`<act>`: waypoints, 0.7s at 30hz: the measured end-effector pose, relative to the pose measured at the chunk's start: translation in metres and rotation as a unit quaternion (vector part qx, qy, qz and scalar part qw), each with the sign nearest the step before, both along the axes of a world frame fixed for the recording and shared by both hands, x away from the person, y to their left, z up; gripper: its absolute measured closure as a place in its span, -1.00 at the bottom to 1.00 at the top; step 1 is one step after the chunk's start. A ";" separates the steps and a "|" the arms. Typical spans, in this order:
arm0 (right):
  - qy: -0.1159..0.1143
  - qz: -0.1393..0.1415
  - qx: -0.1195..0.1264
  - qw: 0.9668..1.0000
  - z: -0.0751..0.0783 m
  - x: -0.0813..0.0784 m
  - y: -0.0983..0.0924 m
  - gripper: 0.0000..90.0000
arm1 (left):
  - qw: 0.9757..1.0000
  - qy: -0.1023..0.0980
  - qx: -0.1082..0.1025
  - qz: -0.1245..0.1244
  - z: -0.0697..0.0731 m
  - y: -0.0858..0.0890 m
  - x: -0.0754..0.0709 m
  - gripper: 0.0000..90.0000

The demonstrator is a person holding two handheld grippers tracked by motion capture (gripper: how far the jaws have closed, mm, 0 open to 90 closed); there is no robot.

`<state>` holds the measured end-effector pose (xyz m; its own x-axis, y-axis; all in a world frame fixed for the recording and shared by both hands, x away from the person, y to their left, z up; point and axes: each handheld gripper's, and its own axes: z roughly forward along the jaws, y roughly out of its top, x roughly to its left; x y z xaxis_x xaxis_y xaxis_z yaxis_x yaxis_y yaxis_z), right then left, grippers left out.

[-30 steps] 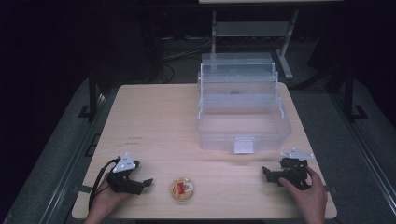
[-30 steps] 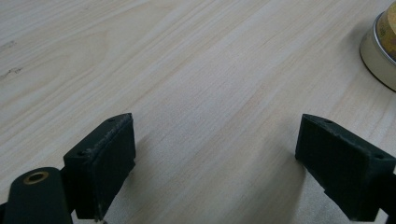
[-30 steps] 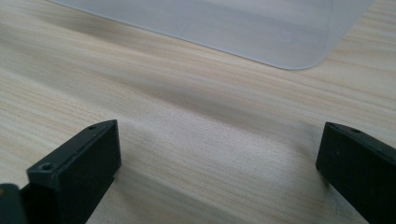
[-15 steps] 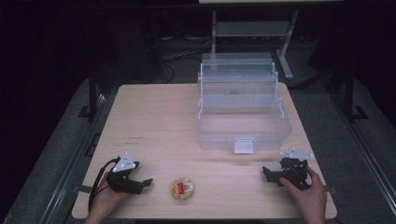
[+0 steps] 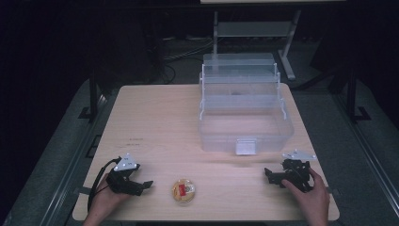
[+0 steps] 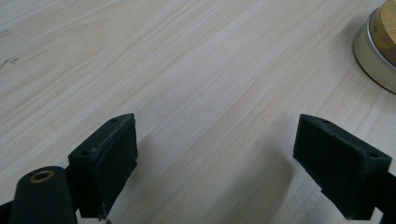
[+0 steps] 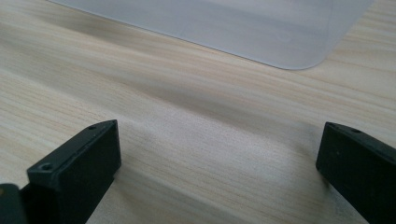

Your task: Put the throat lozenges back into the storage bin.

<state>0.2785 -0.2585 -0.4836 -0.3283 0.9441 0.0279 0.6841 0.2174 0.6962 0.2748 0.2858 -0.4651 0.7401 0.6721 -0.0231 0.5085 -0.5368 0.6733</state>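
A small round tin (image 5: 184,190) with a yellow and red lid lies near the table's front edge, and its rim (image 6: 376,44) shows at the top right of the left gripper view. My left gripper (image 5: 147,184) rests on the table just left of the tin, open, jaws wide apart over bare wood (image 6: 215,154). My right gripper (image 5: 267,174) sits at the front right, open too, with nothing between its jaws (image 7: 219,172). A clear plastic box (image 5: 244,113) with tiered trays stands open at the back right; its lower front edge (image 7: 224,28) lies ahead of the right gripper.
The light wooden table (image 5: 160,122) has bare room across its left half and middle. A white latch (image 5: 246,147) hangs on the box's front wall. Dark floor and a metal stand (image 5: 254,28) lie beyond the far edge.
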 end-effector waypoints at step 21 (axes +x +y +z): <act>0.000 0.000 0.000 1.000 0.000 0.000 0.000 -1.00 | 1.000 0.008 0.008 -0.008 0.012 -0.002 -0.004 -0.70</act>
<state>0.2785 -0.2585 -0.4836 -0.3284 0.9441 0.0279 0.6842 0.2174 0.6961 0.2710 0.2836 -0.4529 0.7508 0.6600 -0.0253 0.5105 -0.5556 0.6563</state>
